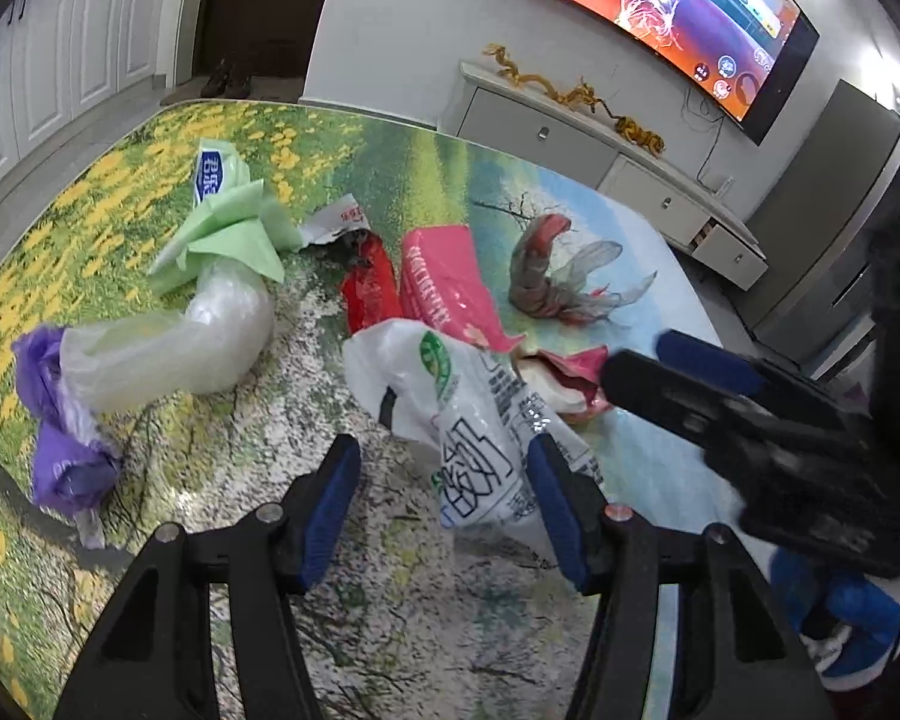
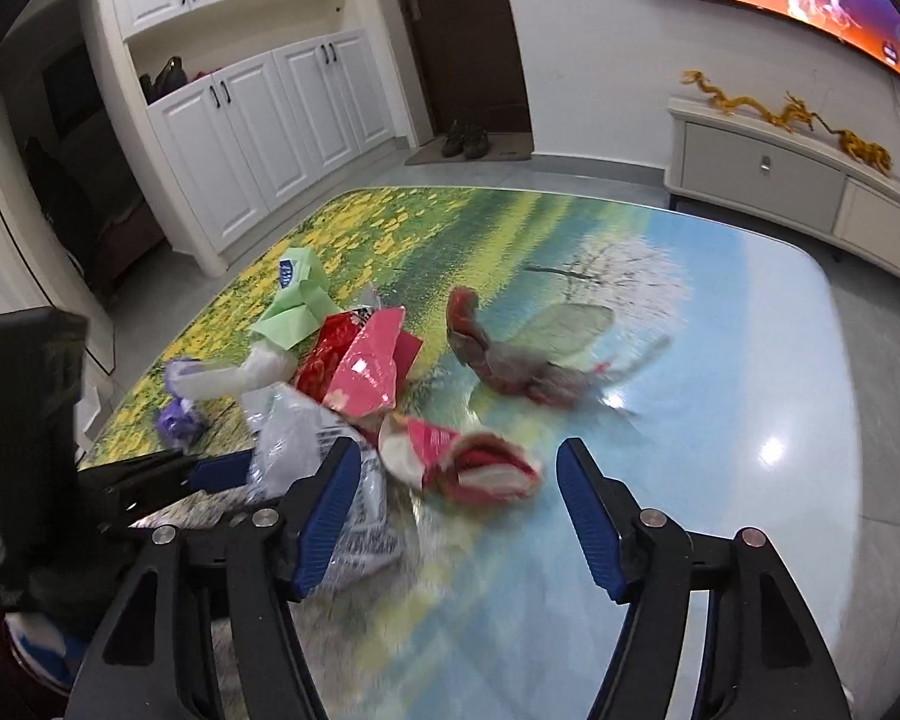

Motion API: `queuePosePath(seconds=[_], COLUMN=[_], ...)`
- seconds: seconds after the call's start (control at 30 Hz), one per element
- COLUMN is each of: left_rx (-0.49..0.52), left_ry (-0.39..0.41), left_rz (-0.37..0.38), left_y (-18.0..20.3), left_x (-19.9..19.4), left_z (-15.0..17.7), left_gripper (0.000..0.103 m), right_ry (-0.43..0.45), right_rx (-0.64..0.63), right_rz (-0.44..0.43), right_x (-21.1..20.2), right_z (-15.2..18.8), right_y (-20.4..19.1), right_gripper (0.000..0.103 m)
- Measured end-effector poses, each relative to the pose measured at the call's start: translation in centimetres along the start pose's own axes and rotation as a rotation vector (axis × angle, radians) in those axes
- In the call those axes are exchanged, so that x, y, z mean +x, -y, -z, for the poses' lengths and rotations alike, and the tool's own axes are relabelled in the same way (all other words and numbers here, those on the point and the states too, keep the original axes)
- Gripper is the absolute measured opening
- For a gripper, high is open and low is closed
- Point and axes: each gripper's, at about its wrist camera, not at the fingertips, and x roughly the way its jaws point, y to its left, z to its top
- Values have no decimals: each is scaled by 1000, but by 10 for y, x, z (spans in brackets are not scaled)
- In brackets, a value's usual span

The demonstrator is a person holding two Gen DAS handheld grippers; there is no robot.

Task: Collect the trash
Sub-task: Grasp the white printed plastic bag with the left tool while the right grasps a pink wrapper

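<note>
A glossy table [image 2: 750, 360] printed with a meadow and sky scene fills most of both views, its near edge hidden behind the gripper frames. Above it, a lit television [image 1: 678, 18] is cut off by the upper right corner of the left wrist view, and white cabinets [image 2: 282, 108] stand at the upper left of the right wrist view. The trash lies in a loose cluster at the centre of the table. A white printed plastic bag [image 1: 468, 420] sits at lower centre of the left wrist view, between the fingers of the left gripper [image 1: 444, 510]; the jaws stand apart, and whether the right pad actually touches the bag is hard to tell. Left of it lie a clear plastic roll [image 1: 210, 336] and a purple bag [image 1: 66, 456], with green paper [image 1: 228, 234] behind. A pink packet [image 1: 444, 276] and a red wrapper [image 1: 366, 294] overlap at centre. A crumpled reddish bag [image 2: 510, 360] lies apart, blurred in the right wrist view. The right gripper [image 2: 450, 498] has its jaws spread wide, pressing on nothing, with a torn pink-and-white wrapper [image 2: 468, 462] smeared by blur just ahead between the fingertips. A blue-and-white shoe [image 1: 858, 618] is half hidden at lower right.
</note>
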Motion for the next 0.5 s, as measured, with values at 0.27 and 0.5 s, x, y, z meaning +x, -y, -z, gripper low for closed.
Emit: queuePosePath(seconds=[0.27,0.5], left_rx=[15,50], left_ry=[11,22], left_rz=[29,7], left_y=[2,13], left_x=[-3,-18], left_z=[5,19], left_gripper=[32,25], right_ry=[-46,-23], right_rx=[-6,-21], right_rz=[2,-12], right_x=[31,14], right_z=[4,23], right_y=[5,-1], right_gripper=[66,49])
